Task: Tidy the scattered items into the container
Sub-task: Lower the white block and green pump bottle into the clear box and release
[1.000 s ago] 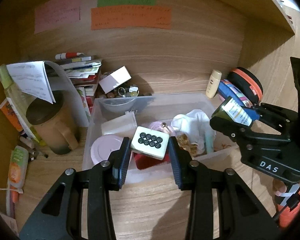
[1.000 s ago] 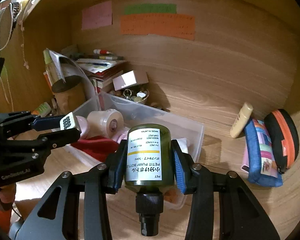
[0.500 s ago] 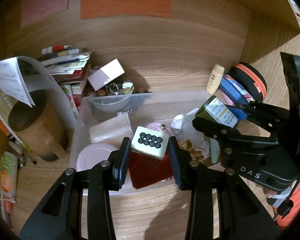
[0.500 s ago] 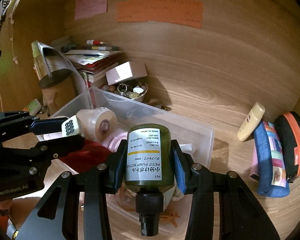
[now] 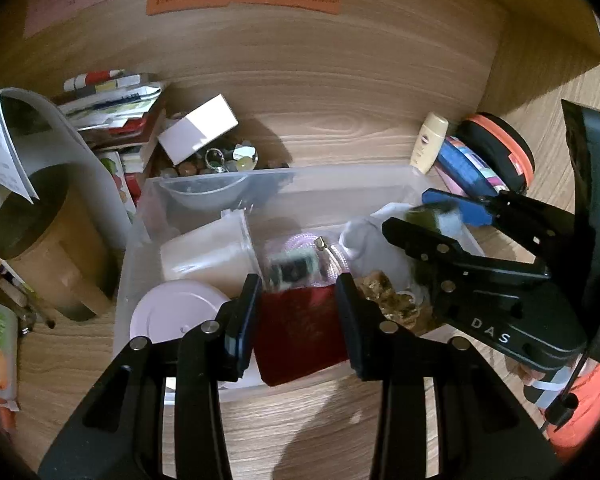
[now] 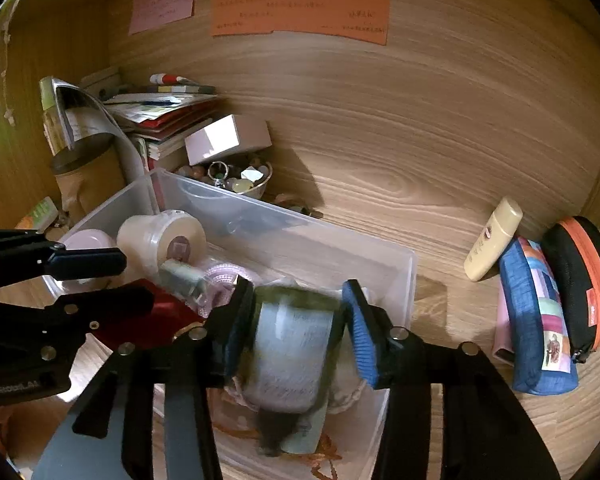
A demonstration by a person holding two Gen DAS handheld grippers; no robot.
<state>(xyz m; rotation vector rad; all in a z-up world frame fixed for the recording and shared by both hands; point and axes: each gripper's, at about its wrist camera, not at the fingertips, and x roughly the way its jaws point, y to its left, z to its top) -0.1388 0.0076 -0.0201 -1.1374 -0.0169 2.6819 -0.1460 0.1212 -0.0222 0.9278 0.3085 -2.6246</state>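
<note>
A clear plastic bin (image 5: 340, 178) (image 6: 324, 236) holds a white jar, a pink lid, a red cloth, a pink cord and a white cloth. My left gripper (image 5: 296, 304) is open above the bin. The white keypad block (image 5: 290, 270) is blurred and falling between its fingers toward the red cloth (image 5: 300, 328). My right gripper (image 6: 296, 320) has spread its fingers above the bin's right end. The green pump bottle (image 6: 290, 356) is blurred and dropping out from between them. It also shows in the left wrist view (image 5: 432, 216).
A cream tube (image 6: 494, 240), a blue pouch (image 6: 540, 312) and a black-and-orange case (image 6: 584, 276) lie right of the bin. A tan mug (image 5: 44, 240), books, a white box (image 5: 198, 128) and a bowl of trinkets (image 6: 236, 178) stand left and behind.
Both grippers moved over the bin and opened. The keypad block has left the left fingers and the green bottle is slipping from the right fingers, both blurred in fall.
</note>
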